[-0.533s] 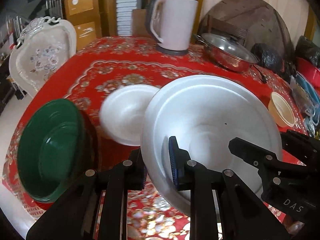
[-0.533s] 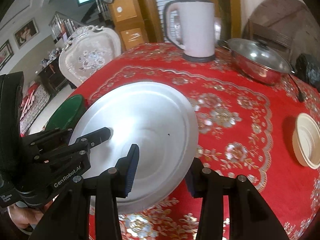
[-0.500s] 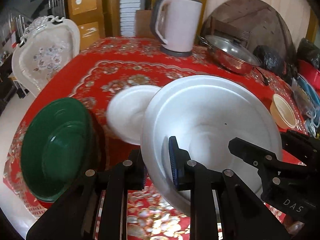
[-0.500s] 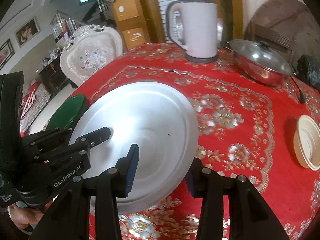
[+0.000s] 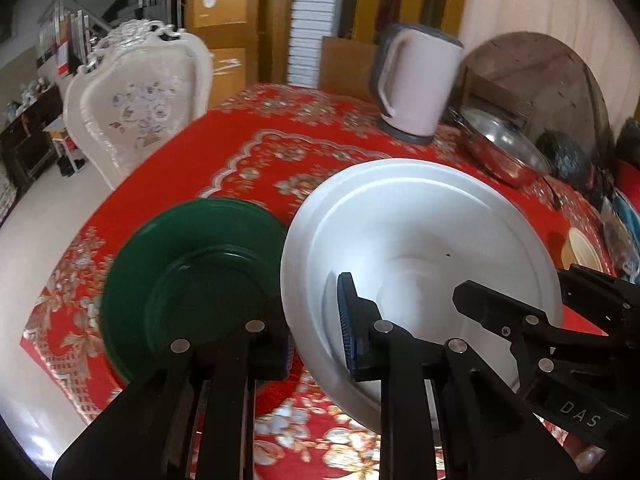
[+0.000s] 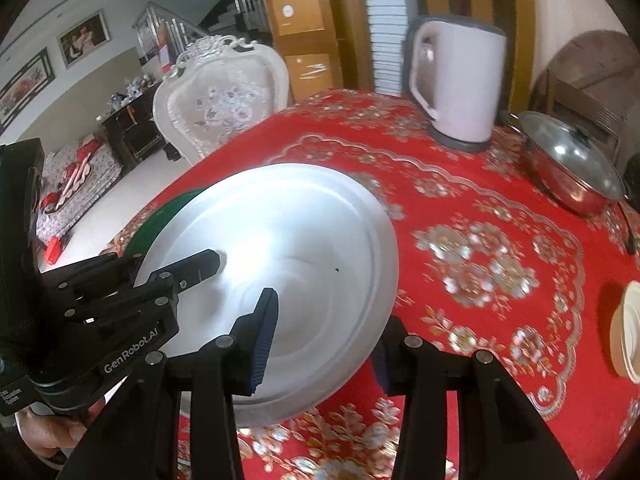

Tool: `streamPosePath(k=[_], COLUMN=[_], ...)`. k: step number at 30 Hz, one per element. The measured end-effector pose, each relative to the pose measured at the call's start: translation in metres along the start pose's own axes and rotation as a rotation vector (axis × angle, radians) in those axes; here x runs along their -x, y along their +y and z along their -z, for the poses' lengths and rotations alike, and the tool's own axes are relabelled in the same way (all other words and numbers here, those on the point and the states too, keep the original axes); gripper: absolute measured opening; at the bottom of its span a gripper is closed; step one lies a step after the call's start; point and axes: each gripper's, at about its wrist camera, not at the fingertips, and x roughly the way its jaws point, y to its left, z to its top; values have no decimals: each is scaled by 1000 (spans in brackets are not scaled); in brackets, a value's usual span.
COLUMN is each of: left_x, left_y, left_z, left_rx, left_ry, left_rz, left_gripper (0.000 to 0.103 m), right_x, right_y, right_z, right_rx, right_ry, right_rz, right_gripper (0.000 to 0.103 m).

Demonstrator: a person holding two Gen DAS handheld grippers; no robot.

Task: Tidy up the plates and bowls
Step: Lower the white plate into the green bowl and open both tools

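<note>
A large white plate (image 5: pixel 420 248) is held above the red tablecloth by both grippers. My left gripper (image 5: pixel 316 328) is shut on its left rim, one finger over it and one under. My right gripper (image 6: pixel 324 340) is shut on its near right rim; the plate also shows in the right wrist view (image 6: pixel 280 264). A green bowl (image 5: pixel 188 276) sits on the table left of the plate, partly under its edge; its rim peeks out in the right wrist view (image 6: pixel 160 216). The small white bowl is hidden.
A white kettle (image 5: pixel 416 84) and a lidded steel pan (image 5: pixel 500 148) stand at the back of the table. A cream bowl (image 6: pixel 628 332) sits at the right. A white carved chair (image 5: pixel 140 100) stands off the table's left edge.
Both grippers have carried the white plate left, toward the green bowl. The small white bowl that showed beside the plate is now out of sight behind it.
</note>
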Motion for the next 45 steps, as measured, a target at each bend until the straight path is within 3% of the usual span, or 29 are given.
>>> streamPosePath(k=[9,18,33,45], left_x=[11,5,-26,-31], left_y=[64,106,124,122], left_z=[-5,10,25,25], left_rx=[123,182,205,187], left_ry=[-33,-9,56,38], left_rz=[-79,-145,-169,-208], left_gripper=[19,19,19,19], right_x=[-28,-70,-94,-94], right_y=[56,100,119,118], right_z=[-36,-43,-37,-38], right_rx=[100,172,208,186], right_ry=[-7,59,127,106], right_rz=[-55,-100,-84,-91], right_gripper=[45,46,46,51])
